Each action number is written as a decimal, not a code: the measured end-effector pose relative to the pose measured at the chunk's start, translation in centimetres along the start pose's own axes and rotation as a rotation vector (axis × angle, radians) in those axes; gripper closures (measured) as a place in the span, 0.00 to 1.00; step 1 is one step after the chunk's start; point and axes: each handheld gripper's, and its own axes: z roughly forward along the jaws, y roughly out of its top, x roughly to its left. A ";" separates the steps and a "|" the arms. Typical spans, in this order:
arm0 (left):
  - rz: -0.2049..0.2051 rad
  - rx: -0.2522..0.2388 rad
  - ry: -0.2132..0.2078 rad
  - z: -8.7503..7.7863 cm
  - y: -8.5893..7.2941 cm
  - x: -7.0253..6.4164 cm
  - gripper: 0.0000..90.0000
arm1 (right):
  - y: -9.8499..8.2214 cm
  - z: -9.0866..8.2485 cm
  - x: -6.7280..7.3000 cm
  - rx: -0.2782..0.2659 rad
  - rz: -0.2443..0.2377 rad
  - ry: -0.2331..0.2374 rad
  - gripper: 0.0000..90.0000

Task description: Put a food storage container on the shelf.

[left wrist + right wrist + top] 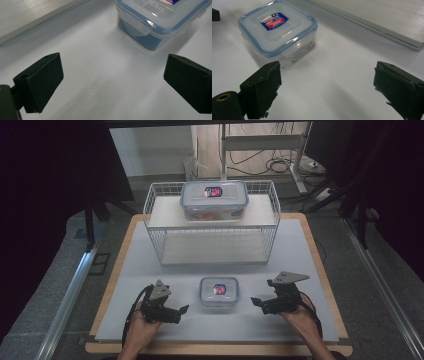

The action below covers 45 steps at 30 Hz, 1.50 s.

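Observation:
A small clear box (219, 291) with a blue-rimmed snap lid and a red and blue label sits on the white mat near the front, between the two grippers. My left gripper (182, 311) rests to its left, open and holding nothing. In the left gripper view the box (160, 22) lies ahead and to the right of the open left gripper (112, 75). My right gripper (257, 304) sits to the box's right, also open and holding nothing. In the right gripper view the box (277, 32) is ahead and left of the right gripper (327, 77).
A white wire rack (212, 222) stands at the back of the mat (300, 265). A larger clear lidded box (214, 200) rests on its top shelf. The rack's lower shelf (37, 20) (374, 20) lies just beyond the grippers. The wooden table edge (220, 349) runs along the front.

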 end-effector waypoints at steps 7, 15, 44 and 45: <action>-0.064 -0.010 -0.098 0.7 1.1 0.3 0.03 | 0.8 1.2 0.8 0.026 0.007 0.035 0.02; -0.088 -0.019 -0.193 2.6 2.5 0.7 0.05 | 1.7 2.6 1.6 0.071 0.024 0.086 0.07; -0.163 0.031 -0.429 5.5 3.5 0.4 0.33 | 2.7 5.7 1.6 0.140 0.173 0.297 0.35; -0.167 0.031 -0.430 5.4 3.4 0.4 0.34 | 2.5 5.5 1.7 0.138 0.171 0.302 0.37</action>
